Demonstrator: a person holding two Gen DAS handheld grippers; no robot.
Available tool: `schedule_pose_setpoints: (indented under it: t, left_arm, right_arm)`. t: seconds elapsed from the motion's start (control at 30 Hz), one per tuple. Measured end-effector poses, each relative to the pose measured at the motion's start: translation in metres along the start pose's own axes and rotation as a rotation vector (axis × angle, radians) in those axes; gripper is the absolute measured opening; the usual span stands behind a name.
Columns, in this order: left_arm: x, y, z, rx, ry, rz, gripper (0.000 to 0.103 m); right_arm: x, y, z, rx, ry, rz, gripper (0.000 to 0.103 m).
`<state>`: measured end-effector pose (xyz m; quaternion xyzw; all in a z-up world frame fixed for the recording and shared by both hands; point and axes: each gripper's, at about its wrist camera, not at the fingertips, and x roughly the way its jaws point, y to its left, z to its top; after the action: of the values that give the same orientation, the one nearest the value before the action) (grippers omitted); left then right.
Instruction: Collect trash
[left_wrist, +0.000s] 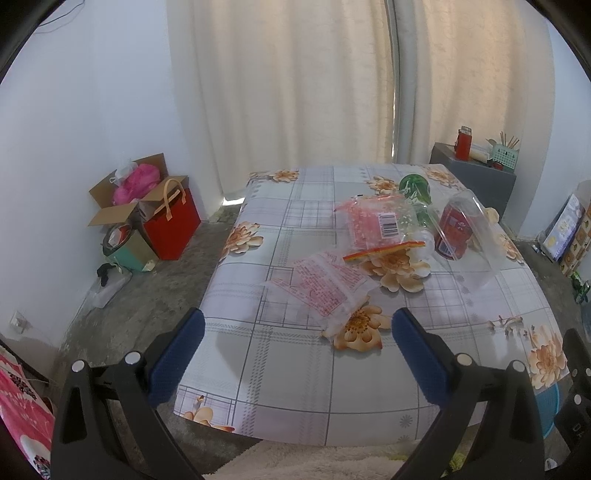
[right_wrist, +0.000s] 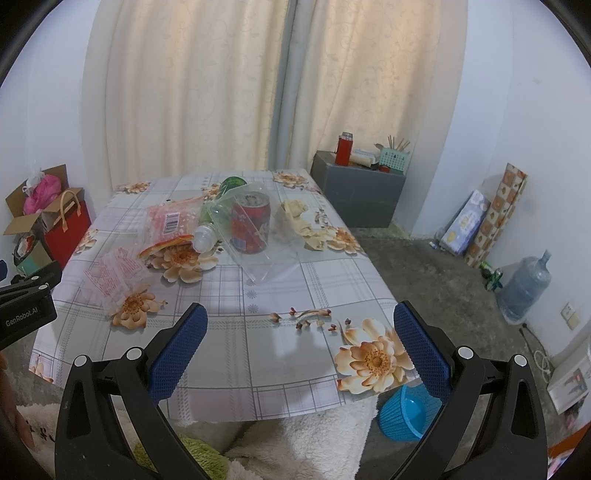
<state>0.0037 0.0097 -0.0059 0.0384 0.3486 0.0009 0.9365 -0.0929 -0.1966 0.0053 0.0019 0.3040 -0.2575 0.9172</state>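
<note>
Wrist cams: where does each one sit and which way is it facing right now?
Left wrist: sits behind the open left gripper, near the table front edge, facing the curtains; the wrapper lies just ahead, boxes on the floor at left; the other gripper's edge shows far right.
Right wrist: behind the open right gripper, further right, facing the same way; blue basket below, left gripper's body at left edge.
Shared: table, wrapper, red can, bottle.

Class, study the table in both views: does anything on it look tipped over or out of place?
Yes. A plastic bottle lies on its side among wrappers, and a clear plastic box leans open around the upright red can.
</note>
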Motion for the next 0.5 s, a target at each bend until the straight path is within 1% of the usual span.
schedule_pose_setpoints:
  t: [0.5]
  left_arm:
    - [0.0008,0.0026,0.0015,-0.004,0.000,0.008,0.099]
  right_arm:
    - [0.0003,0.0012,0.0021,0.001,0.003,0.002,0.097]
